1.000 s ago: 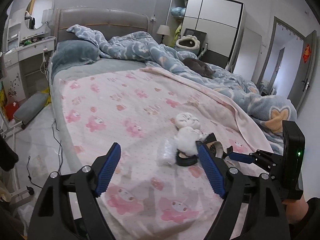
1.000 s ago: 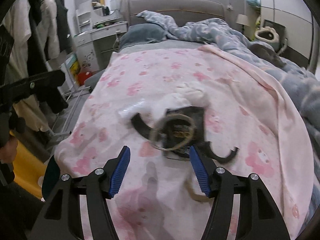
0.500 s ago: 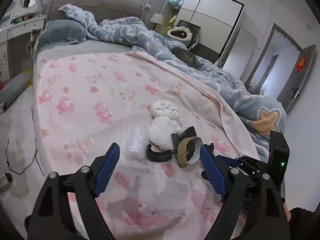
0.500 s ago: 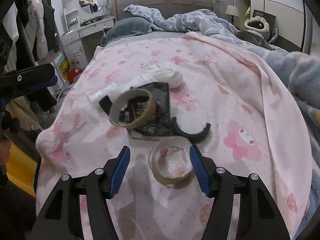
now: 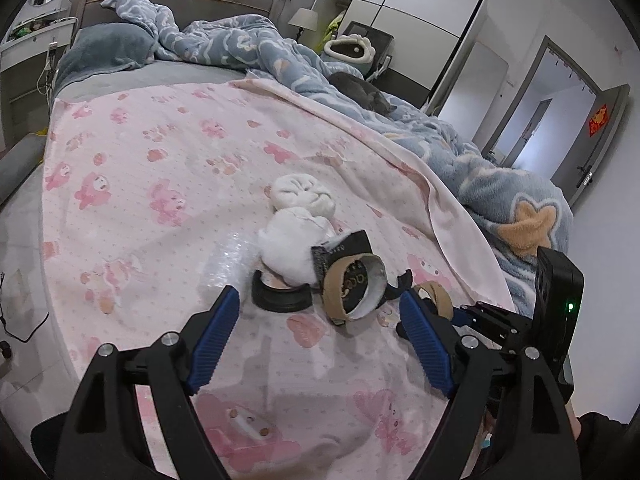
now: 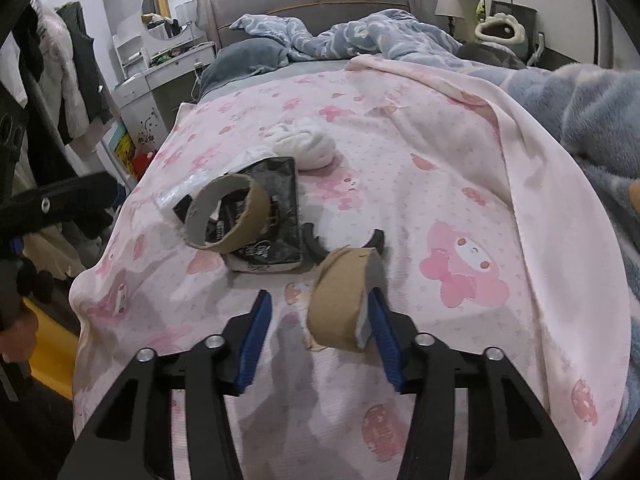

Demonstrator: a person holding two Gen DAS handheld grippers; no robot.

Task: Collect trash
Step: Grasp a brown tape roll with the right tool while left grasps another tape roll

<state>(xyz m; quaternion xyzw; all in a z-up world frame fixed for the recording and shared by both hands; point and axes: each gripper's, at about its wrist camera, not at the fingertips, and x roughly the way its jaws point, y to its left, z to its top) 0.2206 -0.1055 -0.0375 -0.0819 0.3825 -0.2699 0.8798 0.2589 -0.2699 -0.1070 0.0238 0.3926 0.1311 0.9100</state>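
Trash lies in a pile on the pink bedsheet (image 5: 160,168). A cardboard tape core (image 6: 226,210) rests tilted on a black foil wrapper (image 6: 276,224); the core also shows in the left wrist view (image 5: 354,286). White crumpled tissues (image 5: 296,224) lie behind, with a black curved plastic piece (image 5: 280,298) and a clear bubble wrap piece (image 5: 226,260) beside them. A second cardboard tape core (image 6: 342,296) stands on edge between my right gripper's (image 6: 320,340) open fingers, against the right finger. My left gripper (image 5: 320,332) is open and empty just short of the pile.
A blue patterned duvet (image 5: 400,120) is bunched along the right side of the bed, with a dark cat (image 5: 360,90) on it. A grey pillow (image 5: 108,52) lies at the headboard. A white dresser (image 6: 160,76) and hanging clothes (image 6: 60,80) stand left of the bed.
Both grippers have moved in closer to the pile. The second tape core now stands on edge against my right gripper's right finger instead of lying flat between the fingers.
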